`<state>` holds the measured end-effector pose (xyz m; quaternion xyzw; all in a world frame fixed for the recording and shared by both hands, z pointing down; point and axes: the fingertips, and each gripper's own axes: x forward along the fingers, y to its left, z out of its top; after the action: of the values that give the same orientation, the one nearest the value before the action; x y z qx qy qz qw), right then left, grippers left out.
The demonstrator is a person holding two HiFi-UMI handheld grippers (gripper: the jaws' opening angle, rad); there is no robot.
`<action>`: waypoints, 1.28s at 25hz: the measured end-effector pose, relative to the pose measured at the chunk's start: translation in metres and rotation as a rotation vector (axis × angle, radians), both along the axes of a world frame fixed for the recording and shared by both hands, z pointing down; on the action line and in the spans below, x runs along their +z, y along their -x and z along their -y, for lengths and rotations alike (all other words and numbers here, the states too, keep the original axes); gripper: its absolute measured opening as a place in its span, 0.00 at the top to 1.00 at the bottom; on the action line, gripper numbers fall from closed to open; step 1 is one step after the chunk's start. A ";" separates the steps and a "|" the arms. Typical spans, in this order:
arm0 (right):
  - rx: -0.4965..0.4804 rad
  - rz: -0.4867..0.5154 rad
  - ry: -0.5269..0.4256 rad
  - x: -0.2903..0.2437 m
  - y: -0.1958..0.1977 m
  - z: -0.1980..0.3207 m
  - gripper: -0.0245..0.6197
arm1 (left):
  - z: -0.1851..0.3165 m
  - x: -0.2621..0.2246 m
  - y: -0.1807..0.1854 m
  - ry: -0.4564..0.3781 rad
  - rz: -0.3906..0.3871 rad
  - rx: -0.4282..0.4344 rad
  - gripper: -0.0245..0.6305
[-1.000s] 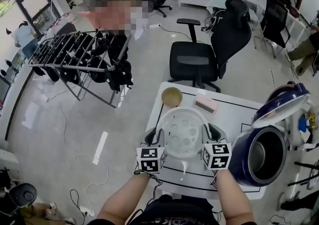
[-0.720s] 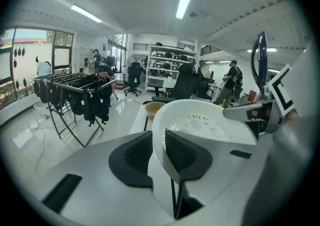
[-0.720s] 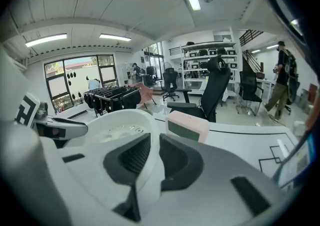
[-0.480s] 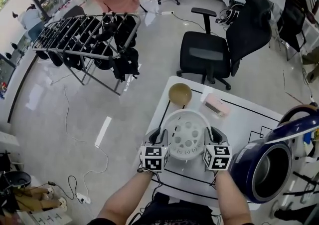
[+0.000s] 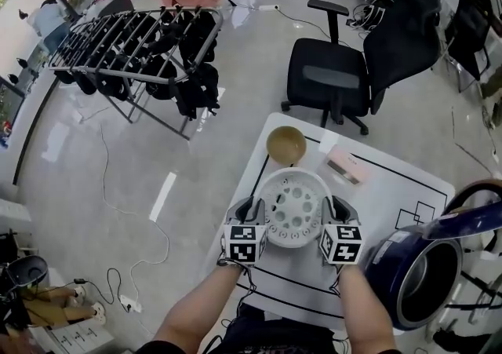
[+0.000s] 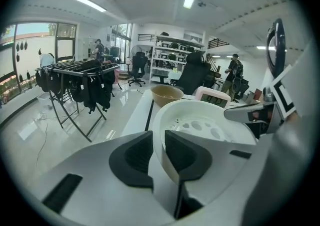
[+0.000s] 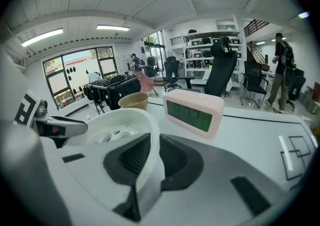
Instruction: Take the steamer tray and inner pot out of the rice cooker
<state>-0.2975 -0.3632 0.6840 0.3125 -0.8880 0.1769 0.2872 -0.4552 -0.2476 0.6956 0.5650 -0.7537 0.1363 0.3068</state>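
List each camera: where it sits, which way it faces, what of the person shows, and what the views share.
Head view: on the person's head, looking steeply down at the table; forearms, left gripper and right gripper show.
Left gripper view: on that gripper, facing along its jaws, shut on the rim of the steamer tray; right gripper at right.
Right gripper view: on that gripper, facing along its jaws, shut on the opposite rim; left gripper at left.
All three share the tray, bowl and clock.
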 end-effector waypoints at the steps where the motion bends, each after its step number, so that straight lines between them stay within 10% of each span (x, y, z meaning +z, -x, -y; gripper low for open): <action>1: -0.001 -0.002 0.003 0.002 0.000 0.000 0.87 | 0.000 0.002 0.000 0.003 -0.004 -0.004 0.85; 19: 0.005 0.010 -0.079 -0.002 -0.002 0.010 0.83 | 0.002 -0.003 0.005 -0.026 0.008 0.003 0.80; 32: -0.076 0.290 -0.270 -0.163 0.018 -0.029 0.67 | -0.004 -0.143 -0.021 -0.273 -0.005 0.131 0.57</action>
<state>-0.3154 -0.3339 0.5207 0.2856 -0.9469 0.0885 0.1181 -0.4338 -0.2439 0.5527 0.6498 -0.7260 0.0508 0.2194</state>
